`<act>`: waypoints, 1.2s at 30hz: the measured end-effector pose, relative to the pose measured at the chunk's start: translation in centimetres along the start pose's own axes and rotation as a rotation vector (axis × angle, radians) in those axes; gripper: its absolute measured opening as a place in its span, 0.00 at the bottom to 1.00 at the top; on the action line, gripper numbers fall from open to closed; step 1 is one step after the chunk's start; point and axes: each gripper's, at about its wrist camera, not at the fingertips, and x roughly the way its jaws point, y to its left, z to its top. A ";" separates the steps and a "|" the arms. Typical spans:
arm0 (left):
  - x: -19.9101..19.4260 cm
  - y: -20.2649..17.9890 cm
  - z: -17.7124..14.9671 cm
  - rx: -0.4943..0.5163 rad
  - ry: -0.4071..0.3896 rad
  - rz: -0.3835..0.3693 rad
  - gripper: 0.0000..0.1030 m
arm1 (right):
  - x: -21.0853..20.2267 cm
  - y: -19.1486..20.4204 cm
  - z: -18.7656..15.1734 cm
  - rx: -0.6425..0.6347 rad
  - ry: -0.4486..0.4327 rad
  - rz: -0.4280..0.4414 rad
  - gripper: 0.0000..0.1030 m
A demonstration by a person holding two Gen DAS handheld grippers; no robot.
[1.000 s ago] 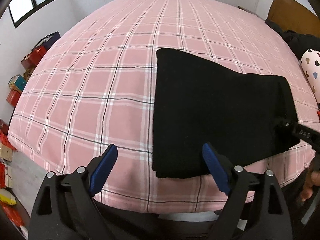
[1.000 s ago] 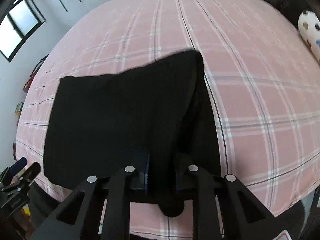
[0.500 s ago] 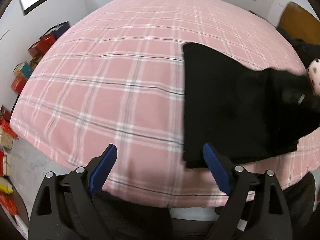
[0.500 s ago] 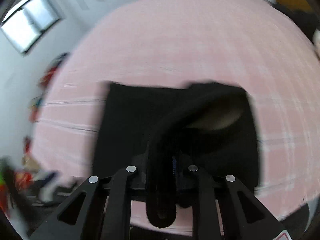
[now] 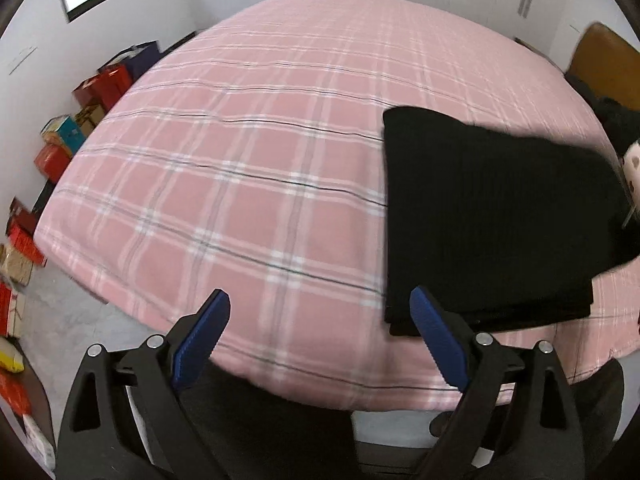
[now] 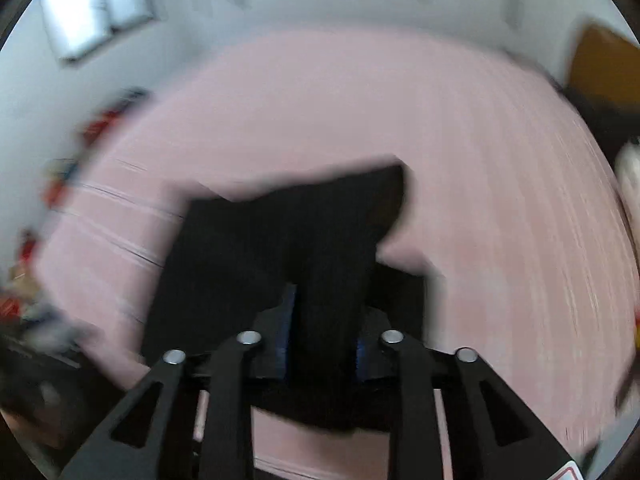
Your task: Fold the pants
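Observation:
The black pants (image 5: 492,216) lie folded on the pink plaid bed (image 5: 256,168), at the right of the left wrist view. My left gripper (image 5: 320,340) is open and empty above the bed's near edge, its right finger beside the pants' near left corner. In the blurred right wrist view my right gripper (image 6: 322,340) is shut on a fold of the black pants (image 6: 280,240) and holds it lifted over the layers lying below.
Red and coloured boxes (image 5: 60,152) stand on the floor along the bed's left side. A brown headboard (image 5: 604,64), dark clothes and a heart-print pillow (image 5: 632,164) are at the far right. White wardrobes line the back wall.
My right gripper has carried the pants' right part up and over to the left, doubling the cloth. My left gripper has shifted left, so the pants sit further right in its view.

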 end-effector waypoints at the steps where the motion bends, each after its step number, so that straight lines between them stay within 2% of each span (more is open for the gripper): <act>1: 0.4 -0.8 0.0 0.011 0.006 -0.005 0.87 | 2.1 -2.7 -1.6 0.073 0.078 -0.014 0.31; 3: 0.9 -2.2 0.0 0.023 0.029 -0.035 0.87 | 0.4 -5.8 -2.9 0.254 -0.012 0.152 0.30; 4: 1.1 -2.7 0.0 0.026 0.041 -0.050 0.87 | -0.9 -6.8 -3.1 0.322 -0.068 0.184 0.31; 5: 1.2 -3.1 0.0 0.029 0.048 -0.056 0.87 | -1.8 -7.1 -2.9 0.336 -0.108 0.200 0.33; 7: 1.4 -4.2 0.0 0.045 0.054 -0.051 0.87 | -2.9 -6.5 -1.6 0.294 -0.148 0.237 0.30; 10: 1.5 -5.5 0.3 0.074 0.055 -0.038 0.87 | -2.9 -4.2 0.4 0.201 -0.169 0.249 0.30; 12: 1.3 -6.2 0.6 0.085 0.046 -0.035 0.87 | -1.3 -3.3 0.5 0.179 -0.136 0.274 0.30; 13: 1.2 -6.5 0.7 0.089 0.044 -0.033 0.87 | -0.1 -3.0 0.3 0.177 -0.114 0.266 0.30; 15: 1.1 -7.1 0.9 0.102 0.045 -0.028 0.87 | 3.2 -2.1 -0.8 0.126 -0.037 0.188 0.28; 17: 1.2 -7.5 1.1 0.115 0.046 -0.019 0.87 | 2.8 -2.3 -1.4 0.102 -0.074 0.151 0.33; 18: 1.2 -7.8 1.2 0.126 0.046 -0.015 0.87 | 2.0 -2.5 -1.4 0.118 -0.059 0.155 0.34; 20: 1.2 -8.2 1.3 0.143 0.039 -0.001 0.87 | -0.1 -2.8 -1.5 0.150 -0.097 0.199 0.34; 23: 1.6 -8.6 1.5 0.154 0.043 -0.002 0.87 | -1.9 -1.9 1.1 0.120 -0.131 0.272 0.33; 25: 1.8 -8.9 1.6 0.155 0.053 0.000 0.87 | -2.0 -1.2 3.3 0.101 -0.141 0.306 0.33; 27: 1.8 -9.1 1.7 0.159 0.053 0.003 0.87 | -0.4 -0.2 5.8 0.087 -0.117 0.331 0.33; 28: 1.7 -9.2 1.7 0.163 0.050 0.008 0.87 | 0.0 0.3 5.9 0.079 -0.105 0.328 0.33; 29: 1.7 -9.3 1.7 0.167 0.049 0.014 0.87 | 1.8 0.4 6.9 0.058 -0.067 0.298 0.33; 31: 1.8 -9.4 1.8 0.172 0.053 0.022 0.87 | 5.0 0.4 7.1 0.031 -0.008 0.162 0.28; 32: 1.8 -9.3 1.8 0.170 0.056 0.024 0.87 | 6.8 -0.4 6.8 0.033 0.014 0.152 0.28; 33: 2.0 -9.3 1.8 0.169 0.059 0.025 0.87 | 6.7 -1.2 6.5 0.074 -0.008 0.185 0.28; 36: 2.3 -9.1 1.9 0.174 0.066 0.029 0.87 | 3.3 -2.5 5.6 0.175 -0.053 0.184 0.30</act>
